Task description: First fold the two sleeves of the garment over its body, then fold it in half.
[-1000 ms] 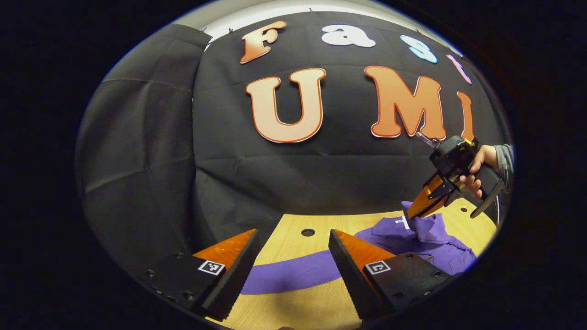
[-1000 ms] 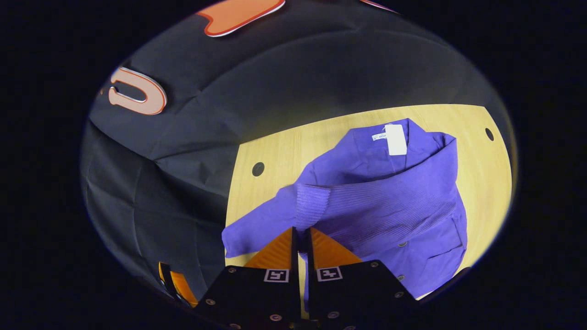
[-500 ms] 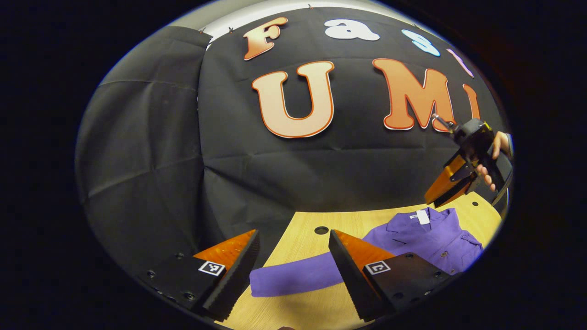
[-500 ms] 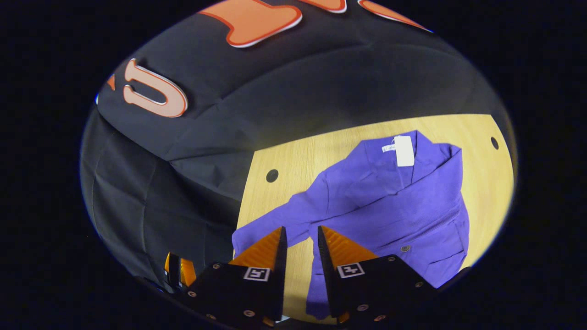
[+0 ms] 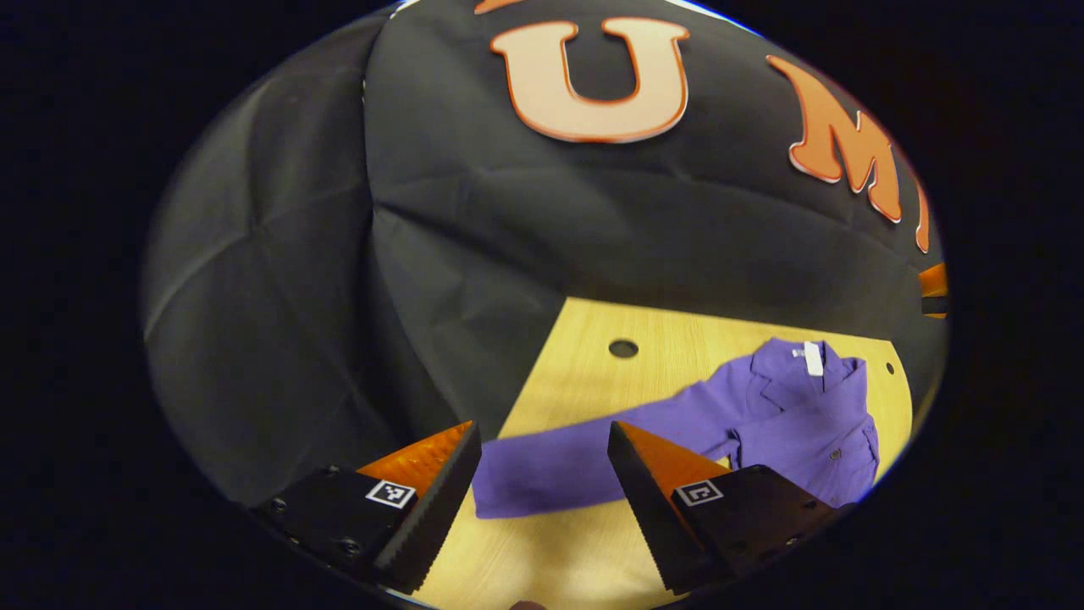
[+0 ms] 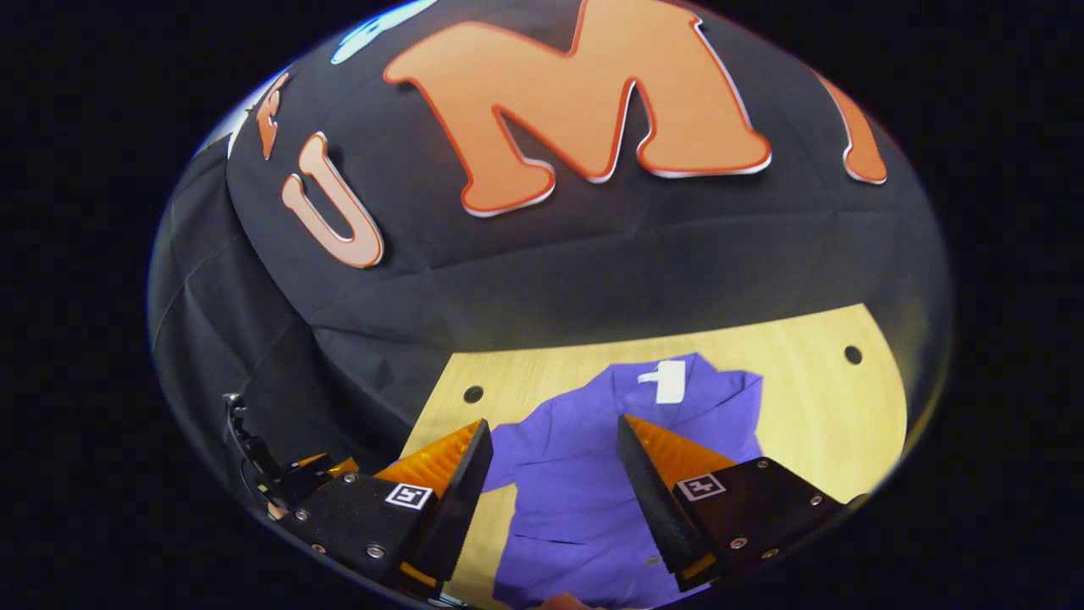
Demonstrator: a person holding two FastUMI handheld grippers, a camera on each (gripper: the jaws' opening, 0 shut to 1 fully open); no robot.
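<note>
Cloth, soft and light by the look; likely to sag and crease when lifted. Purple garment [image 5: 804, 415] lies flat on wooden table [image 5: 584, 373], collar with white tag [image 6: 669, 381] toward the booth wall, long axis running from collar toward the near edge. One sleeve [image 5: 576, 462] stretches straight out sideways, unfolded. Best pinched near the cuff end. Left gripper [image 5: 542, 449] open wide above that sleeve, holding nothing. Right gripper [image 6: 555, 445] likewise open, over the body.
</note>
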